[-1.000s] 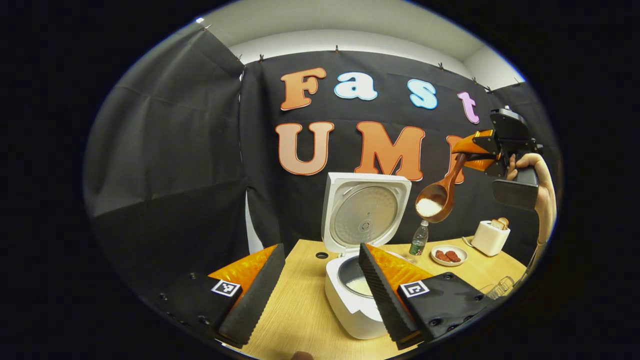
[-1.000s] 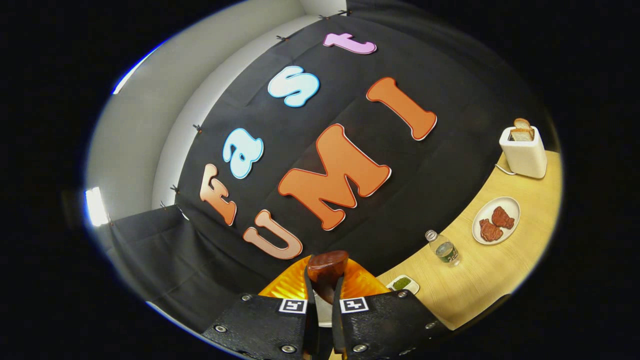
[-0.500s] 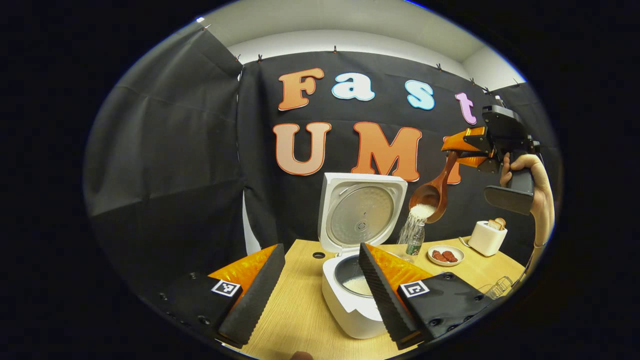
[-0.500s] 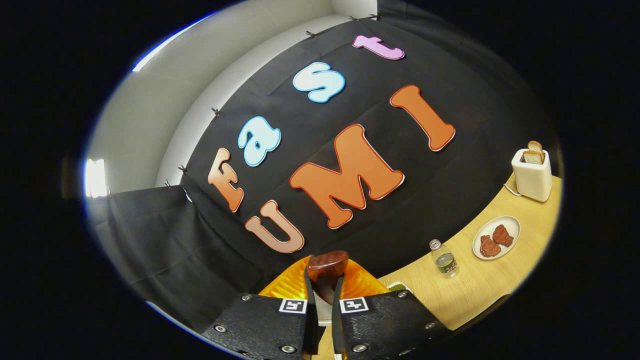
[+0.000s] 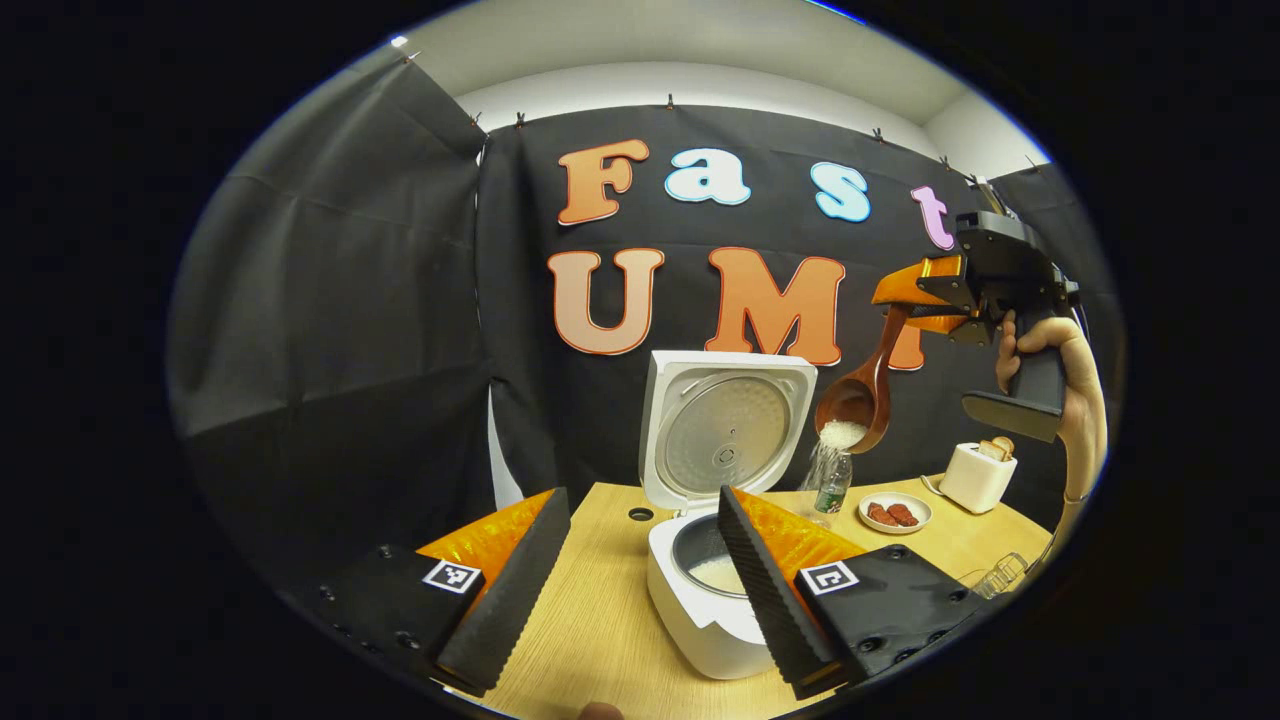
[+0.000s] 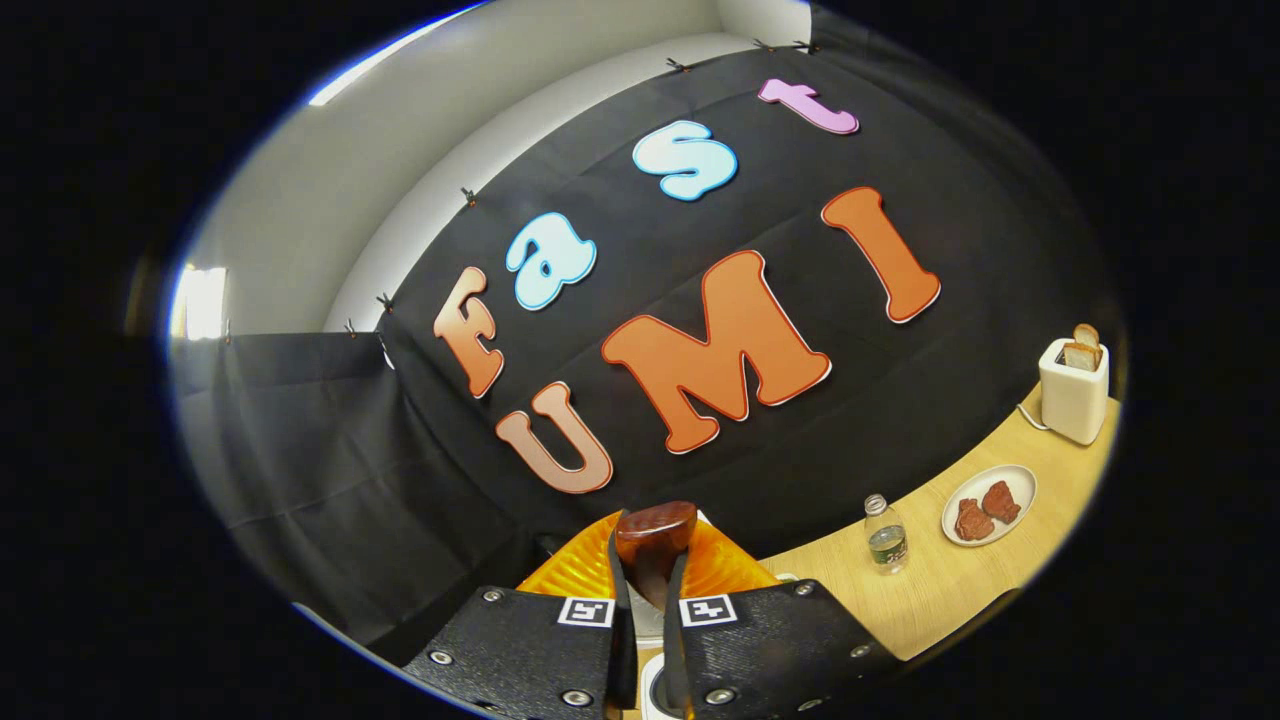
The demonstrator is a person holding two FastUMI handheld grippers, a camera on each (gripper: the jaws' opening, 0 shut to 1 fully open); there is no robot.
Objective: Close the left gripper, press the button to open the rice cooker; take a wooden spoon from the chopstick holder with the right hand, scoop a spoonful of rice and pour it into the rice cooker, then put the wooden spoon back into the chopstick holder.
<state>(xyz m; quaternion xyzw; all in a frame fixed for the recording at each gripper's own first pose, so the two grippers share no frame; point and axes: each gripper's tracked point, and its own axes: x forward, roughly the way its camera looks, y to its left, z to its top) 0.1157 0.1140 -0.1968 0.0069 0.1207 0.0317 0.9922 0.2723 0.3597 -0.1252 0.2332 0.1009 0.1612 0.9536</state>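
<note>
Between the right gripper (image 6: 640,610) fingers, pinched tight: dark reddish wooden spoon (image 5: 862,385), handle end poking up past the pads in the right gripper view. Seen from the left gripper view, held high at upper right by a hand (image 5: 1065,385) wrapped around the grip, wrist below; spoon hanging down-left, bowl tipped, white rice (image 5: 838,436) spilling in a thin stream above the open rice cooker (image 5: 705,600). Cooker white, lid (image 5: 728,425) upright, some rice already in the pot, standing on the wooden table (image 5: 600,610). Left gripper (image 5: 640,570) low in front, fingers spread wide, holding nothing. Farther right: bottle (image 5: 830,488), plate (image 5: 895,512), toaster (image 5: 975,475).
</note>
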